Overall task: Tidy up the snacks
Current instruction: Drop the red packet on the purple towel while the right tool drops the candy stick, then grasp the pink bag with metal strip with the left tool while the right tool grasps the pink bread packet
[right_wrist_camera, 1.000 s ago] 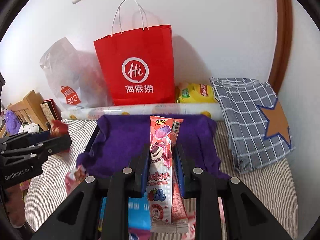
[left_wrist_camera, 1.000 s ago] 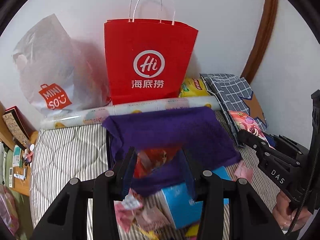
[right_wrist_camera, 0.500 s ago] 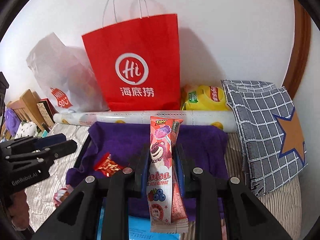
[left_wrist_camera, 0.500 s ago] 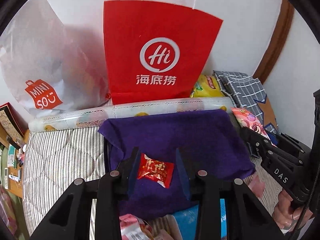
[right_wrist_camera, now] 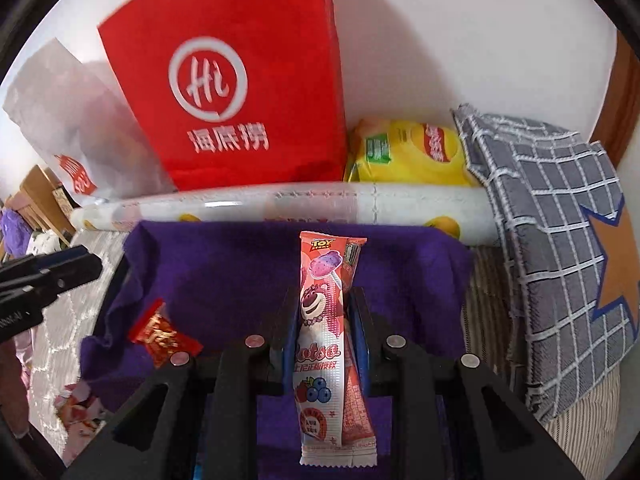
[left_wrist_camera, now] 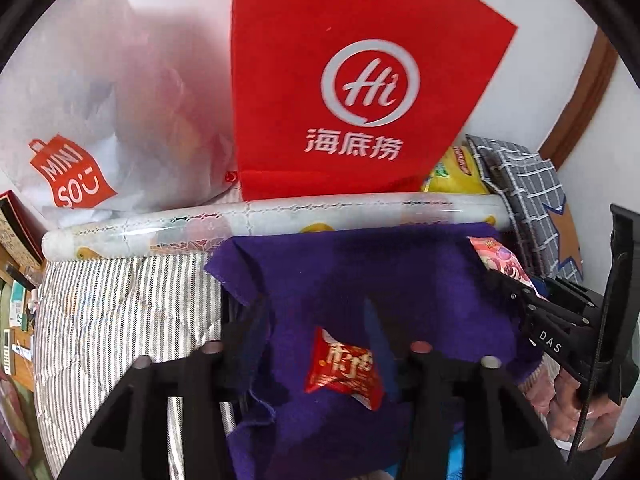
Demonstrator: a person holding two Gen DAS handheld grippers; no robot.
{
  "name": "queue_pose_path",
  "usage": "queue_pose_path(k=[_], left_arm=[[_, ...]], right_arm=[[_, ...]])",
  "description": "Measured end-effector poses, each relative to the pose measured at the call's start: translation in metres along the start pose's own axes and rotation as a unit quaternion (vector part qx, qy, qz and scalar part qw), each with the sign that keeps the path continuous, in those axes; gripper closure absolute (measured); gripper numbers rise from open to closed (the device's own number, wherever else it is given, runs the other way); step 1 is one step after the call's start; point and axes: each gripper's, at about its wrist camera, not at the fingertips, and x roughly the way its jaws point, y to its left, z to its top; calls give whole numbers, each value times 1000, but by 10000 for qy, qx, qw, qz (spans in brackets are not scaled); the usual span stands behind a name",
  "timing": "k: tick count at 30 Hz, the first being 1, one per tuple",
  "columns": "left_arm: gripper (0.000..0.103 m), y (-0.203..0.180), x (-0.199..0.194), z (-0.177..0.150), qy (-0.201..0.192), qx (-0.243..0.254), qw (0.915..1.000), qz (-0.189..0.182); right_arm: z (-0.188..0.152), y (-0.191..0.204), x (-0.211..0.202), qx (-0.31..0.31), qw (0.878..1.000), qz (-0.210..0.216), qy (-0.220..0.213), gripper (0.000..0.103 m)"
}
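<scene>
Plenty of open purple cloth (right_wrist_camera: 224, 276) ahead of the right gripper (right_wrist_camera: 320, 320), w/ only a small red packet (right_wrist_camera: 162, 334) off to its left. Further ahead it's blocked: long roll (right_wrist_camera: 280, 204) lies across, then red bag (right_wrist_camera: 236, 80) and chips bag (right_wrist_camera: 412, 152) vs the wall. Folded checked fabric (right_wrist_camera: 552, 240) crowds the right.

My left wrist camera looks steeply down, close over the purple cloth (left_wrist_camera: 360, 272), facing the red paper bag (left_wrist_camera: 360, 80) at the wall. My right wrist camera faces likewise from further right; both share cloth and bag.
</scene>
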Motion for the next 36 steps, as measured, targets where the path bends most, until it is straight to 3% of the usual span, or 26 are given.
queue_pose_path(k=[9, 17, 19, 21, 26, 30, 36], left_arm=[[46, 8, 17, -1, 187, -32, 9997, 134], [40, 7, 21, -1, 266, -5, 9994, 216], [38, 7, 19, 0, 239, -5, 9995, 217], [37, 7, 15, 0, 205, -3, 9995, 226], [37, 4, -3, -1, 57, 23, 9997, 234], [37, 1, -23, -8, -115, -21, 9998, 170], [37, -2, -51, -27, -216, -39, 9995, 220]], right_arm=[[-13, -13, 33, 145, 9987, -1, 496, 79], [-17, -11, 41, 76, 9983, -49, 572, 76], [-16, -8, 38, 3, 9986, -52, 533, 69], [-14, -5, 32, -52, 9989, -80, 456, 61], [-15, -9, -4, 4, 9998, -56, 178, 61], [-26, -28, -41, 113, 9995, -279, -96, 60], [-70, -68, -76, 453, 9970, -627, -47, 60]])
